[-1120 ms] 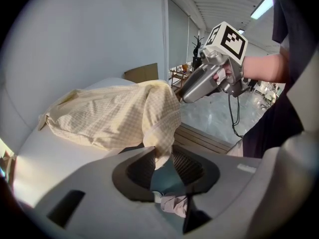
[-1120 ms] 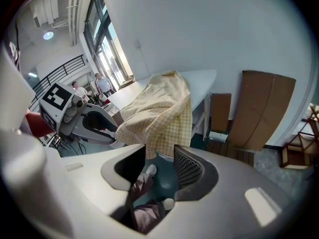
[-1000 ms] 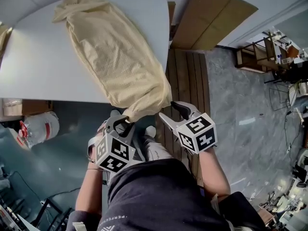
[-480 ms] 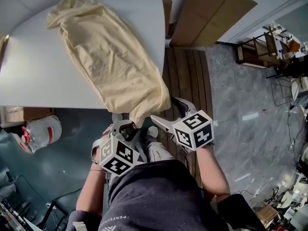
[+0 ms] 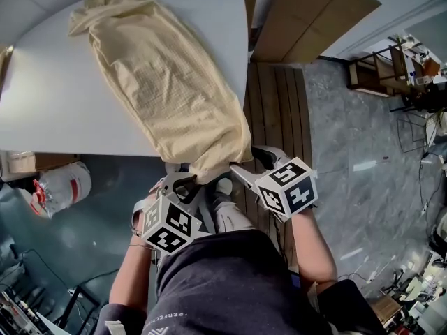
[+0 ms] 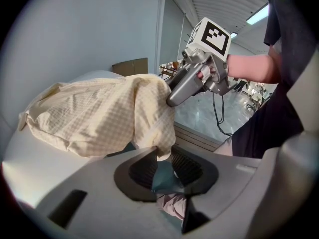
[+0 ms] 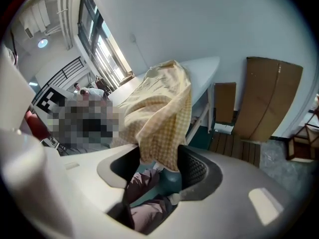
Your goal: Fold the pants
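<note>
Pale yellow checked pants (image 5: 167,82) lie lengthwise on the white table (image 5: 56,96), and one end hangs over the near edge. My left gripper (image 5: 185,180) is below that edge and has just been closing; its pads pinch a corner of the hanging cloth (image 6: 160,151). My right gripper (image 5: 246,160) is just right of it and has just been opening. Its jaws stand wide, with the hem (image 7: 162,148) hanging loose between them and no pad pressing on it. In the left gripper view the right gripper (image 6: 172,99) rests against the cloth.
Cardboard sheets (image 5: 307,26) lean on the wall beyond the table's right corner. A slatted wooden platform (image 5: 276,110) lies on the floor beside the table. A white sack (image 5: 59,187) sits under the table's near left. My shoes (image 5: 223,211) are below the grippers.
The right gripper's jaws have spread wider around the hanging hem. Both grippers have stayed at the near table edge, and the left still has the cloth corner.
</note>
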Available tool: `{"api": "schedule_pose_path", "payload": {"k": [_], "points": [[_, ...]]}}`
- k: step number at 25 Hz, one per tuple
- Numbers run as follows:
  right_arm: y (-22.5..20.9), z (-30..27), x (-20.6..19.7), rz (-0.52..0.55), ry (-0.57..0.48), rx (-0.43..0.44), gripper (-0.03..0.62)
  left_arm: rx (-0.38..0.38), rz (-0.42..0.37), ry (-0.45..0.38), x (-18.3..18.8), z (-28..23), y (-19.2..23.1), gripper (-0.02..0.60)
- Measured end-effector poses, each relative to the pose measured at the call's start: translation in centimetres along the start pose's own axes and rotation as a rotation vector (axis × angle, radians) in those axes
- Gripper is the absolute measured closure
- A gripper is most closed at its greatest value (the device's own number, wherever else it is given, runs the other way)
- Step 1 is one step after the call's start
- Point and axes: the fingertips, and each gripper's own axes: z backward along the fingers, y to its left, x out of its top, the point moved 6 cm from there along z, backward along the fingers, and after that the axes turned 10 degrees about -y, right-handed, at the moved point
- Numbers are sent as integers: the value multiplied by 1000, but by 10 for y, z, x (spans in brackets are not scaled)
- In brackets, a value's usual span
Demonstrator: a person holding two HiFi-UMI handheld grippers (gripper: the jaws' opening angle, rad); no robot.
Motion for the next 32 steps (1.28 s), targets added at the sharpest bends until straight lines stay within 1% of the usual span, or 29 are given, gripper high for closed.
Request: {"api": "schedule_pose_path", "payload": {"k": [2,6,7,8,14,18,20,23,28,32], "points": [[3,4,0,2,4,-7,396,-8,-5,-3,0,-1,1,488],[6,11,1,0,0,-30,519,-24,-17,-9,2,-2,0,489],[6,13,2,2,2,-34,565,-26,-19,-10,2,-2,-1,489],[6,15,2,5,4,-34,579,-28,-22,-9,2,-2,-2,489],[10,34,8,34,17,-33,585,-10,-30,7,-9,3,-5,489],[16,49,13,58,25,-21,586,25,-31,16,-21,5,-4,483],[22,57,15,70,30,-15,586,34,-25,8,-26,5,-6,459],[32,67,20,85,26,5,586,23,-7,-17,-30,2,-10,425],[57,83,28,52,-19,92,586,0,19,-32,-45,-9,-20,354],[71,90,32,81,-15,99,586,-8,23,-67,-47,-15,-25,321]]}}
